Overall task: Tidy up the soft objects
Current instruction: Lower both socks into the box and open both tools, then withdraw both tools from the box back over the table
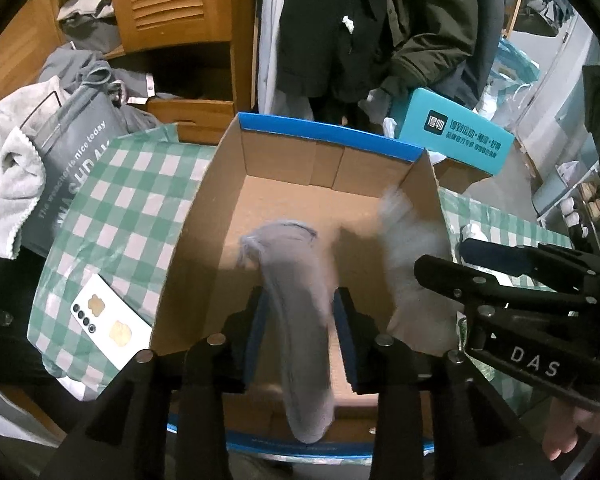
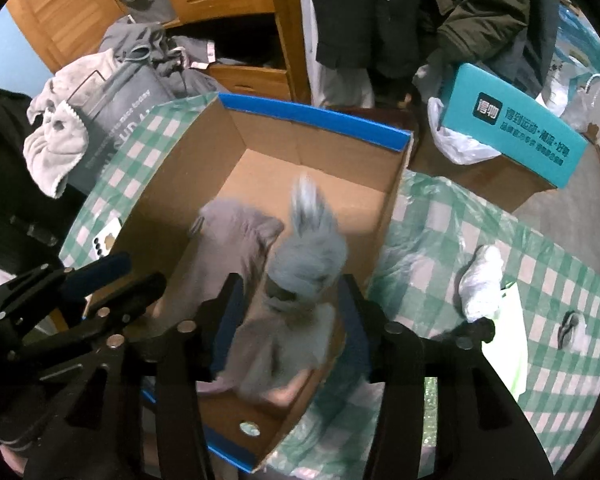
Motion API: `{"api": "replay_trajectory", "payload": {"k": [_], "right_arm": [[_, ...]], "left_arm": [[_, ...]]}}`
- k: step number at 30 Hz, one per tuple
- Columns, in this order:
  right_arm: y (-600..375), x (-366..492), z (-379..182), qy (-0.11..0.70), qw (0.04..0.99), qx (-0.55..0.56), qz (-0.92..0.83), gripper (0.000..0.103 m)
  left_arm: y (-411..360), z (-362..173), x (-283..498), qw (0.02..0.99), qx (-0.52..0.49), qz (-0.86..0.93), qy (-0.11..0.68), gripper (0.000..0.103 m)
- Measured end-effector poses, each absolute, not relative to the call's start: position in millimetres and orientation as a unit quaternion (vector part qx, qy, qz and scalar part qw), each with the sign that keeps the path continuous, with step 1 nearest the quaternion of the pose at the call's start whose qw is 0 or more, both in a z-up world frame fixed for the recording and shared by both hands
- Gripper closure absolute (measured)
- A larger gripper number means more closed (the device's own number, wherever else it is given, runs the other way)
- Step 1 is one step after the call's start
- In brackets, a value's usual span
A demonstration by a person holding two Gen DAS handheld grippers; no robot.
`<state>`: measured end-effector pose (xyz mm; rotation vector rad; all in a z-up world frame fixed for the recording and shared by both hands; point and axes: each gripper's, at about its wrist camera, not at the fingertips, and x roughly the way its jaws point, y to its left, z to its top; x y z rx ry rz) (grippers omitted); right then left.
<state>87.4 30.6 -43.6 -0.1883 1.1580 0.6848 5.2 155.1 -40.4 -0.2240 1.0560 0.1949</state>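
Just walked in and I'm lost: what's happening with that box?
A person holds a tool in each hand over an open cardboard box on a green checked cloth. The left tool has a grey sock between its fingers; the right tool has a blurred bluish-grey sock between its own.

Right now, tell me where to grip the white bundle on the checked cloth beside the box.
Pinch the white bundle across its narrower middle, coming down from above: it lies elongated on the checked cloth, clear of the box, and its long sides look exposed.
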Motion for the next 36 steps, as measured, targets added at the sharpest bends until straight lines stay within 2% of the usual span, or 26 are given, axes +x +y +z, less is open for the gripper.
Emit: {"api": "replay_trajectory", "payload": {"k": [2, 10, 18, 23, 36], "right_arm": [[27.1, 88.2, -41.5, 0.531, 0.782, -0.086, 0.313, 0.043], [7.6, 91.5, -33.3, 0.522, 0.793, -0.078, 0.304, 0.04], [-13.8, 93.2, -30.4, 0.52, 0.799, -0.072, 0.294, 0.039], [-29.0, 93.1, -28.9, 0.517, 0.804, -0.069, 0.286, 0.039], [-83.2, 97.5, -35.1, 0.519, 0.814, -0.058, 0.254, 0.035]], "left_arm": [[154.8, -39.3, 5.2, 0.854, -0.106, 0.094, 0.5, 0.064], [144.4, -33.9, 4.4, 0.858, -0.099, 0.083, 0.496, 0.061], [126.4, -30.7, 6.7, 0.861, -0.088, 0.07, 0.496, 0.06], [112.0, -30.1, 10.2, 0.862, -0.077, 0.061, 0.497, 0.055], [74.6, -30.4, 19.4, 0.86, -0.058, 0.035, 0.505, 0.055]]}}
